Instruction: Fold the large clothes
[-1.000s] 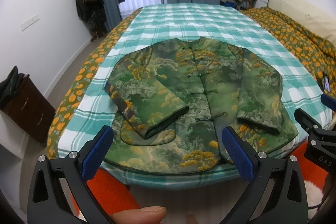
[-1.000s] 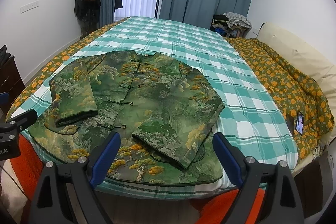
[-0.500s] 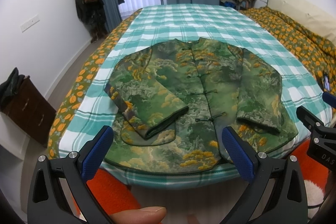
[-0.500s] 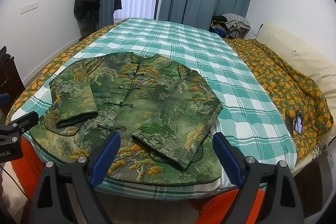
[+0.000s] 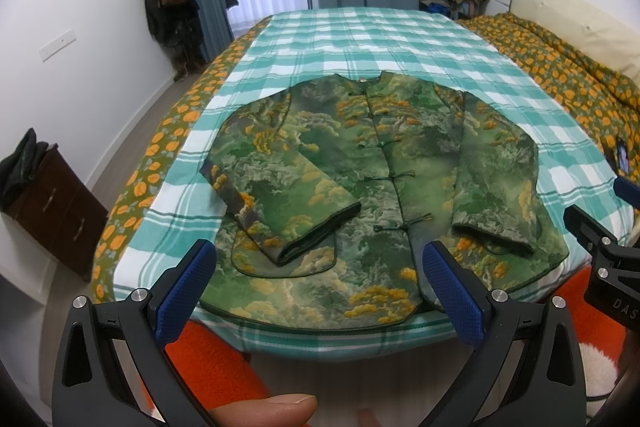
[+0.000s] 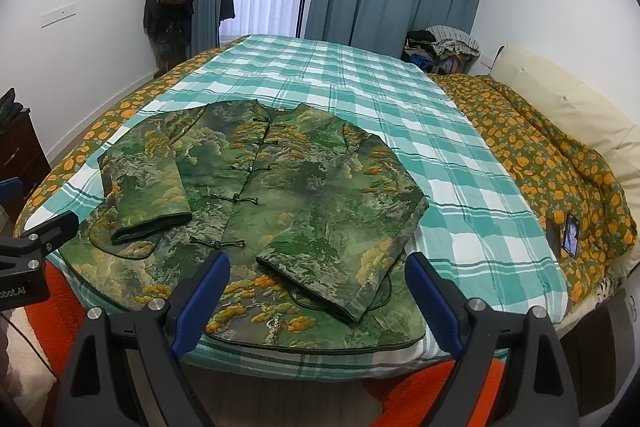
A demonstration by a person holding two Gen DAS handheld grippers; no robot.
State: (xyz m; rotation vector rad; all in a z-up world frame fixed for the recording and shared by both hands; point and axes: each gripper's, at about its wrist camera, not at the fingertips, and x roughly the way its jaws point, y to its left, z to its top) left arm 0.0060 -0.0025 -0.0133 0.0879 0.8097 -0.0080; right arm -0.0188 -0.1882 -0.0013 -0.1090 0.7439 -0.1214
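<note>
Jacket (image 5: 384, 187) beside "DAS"-marked right tool (image 5: 592, 227)

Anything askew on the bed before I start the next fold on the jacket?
Nothing is damaged or spilled. The jacket lies flat, buttoned, both sleeves folded in over the front. Its hem sits right at the near edge of the bed. A phone rests on the orange quilt, clear of the jacket.

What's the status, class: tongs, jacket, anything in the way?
Left tongs open, right tongs open, both empty. Jacket flat on checked bedspread, both sleeves folded in. Nothing blocking.
</note>
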